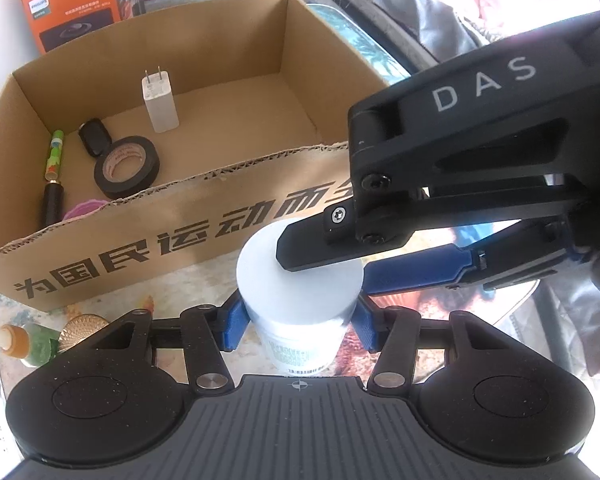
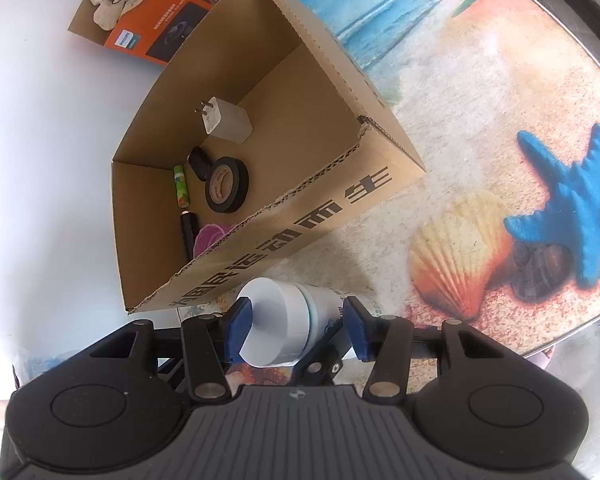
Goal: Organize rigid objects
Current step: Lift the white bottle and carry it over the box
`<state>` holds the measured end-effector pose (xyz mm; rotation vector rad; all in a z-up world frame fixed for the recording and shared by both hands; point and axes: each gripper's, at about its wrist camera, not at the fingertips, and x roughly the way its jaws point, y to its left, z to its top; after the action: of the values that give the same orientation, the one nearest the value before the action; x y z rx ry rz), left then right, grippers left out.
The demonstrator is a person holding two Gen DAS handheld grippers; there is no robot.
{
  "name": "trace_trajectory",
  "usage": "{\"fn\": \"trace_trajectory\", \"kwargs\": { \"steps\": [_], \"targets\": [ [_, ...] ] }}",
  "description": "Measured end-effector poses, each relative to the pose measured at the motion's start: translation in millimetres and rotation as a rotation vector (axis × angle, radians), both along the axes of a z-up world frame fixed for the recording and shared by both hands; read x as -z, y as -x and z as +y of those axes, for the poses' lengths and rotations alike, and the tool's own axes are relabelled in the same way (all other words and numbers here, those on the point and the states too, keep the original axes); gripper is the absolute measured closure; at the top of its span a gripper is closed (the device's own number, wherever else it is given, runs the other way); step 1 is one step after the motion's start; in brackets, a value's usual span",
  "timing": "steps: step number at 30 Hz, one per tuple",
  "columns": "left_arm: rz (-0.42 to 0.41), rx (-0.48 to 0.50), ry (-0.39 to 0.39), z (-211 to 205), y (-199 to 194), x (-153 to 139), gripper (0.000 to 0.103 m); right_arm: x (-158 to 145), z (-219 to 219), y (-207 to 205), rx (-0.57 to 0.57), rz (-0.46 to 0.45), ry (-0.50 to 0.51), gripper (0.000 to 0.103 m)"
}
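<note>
The cardboard box's (image 1: 148, 232) near wall hides most of a pink thing (image 1: 85, 209).

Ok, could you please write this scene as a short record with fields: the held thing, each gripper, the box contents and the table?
held thing: white bottle, outside the box, next to its near wall
left gripper: shut on the white bottle, one pad on each side
right gripper: open around the bottle's cap; one pad at the cap, the other apart
cardboard box: open top; holds white charger, black tape roll, green tube
table cover: beach print with shell and starfish
</note>
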<state>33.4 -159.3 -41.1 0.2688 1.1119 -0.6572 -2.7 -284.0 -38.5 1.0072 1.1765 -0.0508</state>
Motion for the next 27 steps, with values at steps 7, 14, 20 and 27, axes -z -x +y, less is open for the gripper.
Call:
{"fn": "trace_trajectory", "kwargs": {
  "steps": [7, 14, 20, 27],
  "targets": [
    [0.024, -0.041, 0.003, 0, -1, -1, 0.05, -3, 0, 0, -0.005, -0.004, 0.007, 0.05],
    [0.03, -0.032, 0.003, -1, 2, -10, 0.05, -12, -2, 6, 0.001, -0.008, -0.001, 0.05],
    [0.028, -0.02, -0.004, -3, 7, -19, 0.051, -21, -3, 13, 0.016, -0.013, -0.005, 0.05],
    [0.023, -0.002, -0.009, -6, 10, -37, 0.051, -39, -2, 21, 0.039, -0.023, -0.004, 0.049]
  ]
}}
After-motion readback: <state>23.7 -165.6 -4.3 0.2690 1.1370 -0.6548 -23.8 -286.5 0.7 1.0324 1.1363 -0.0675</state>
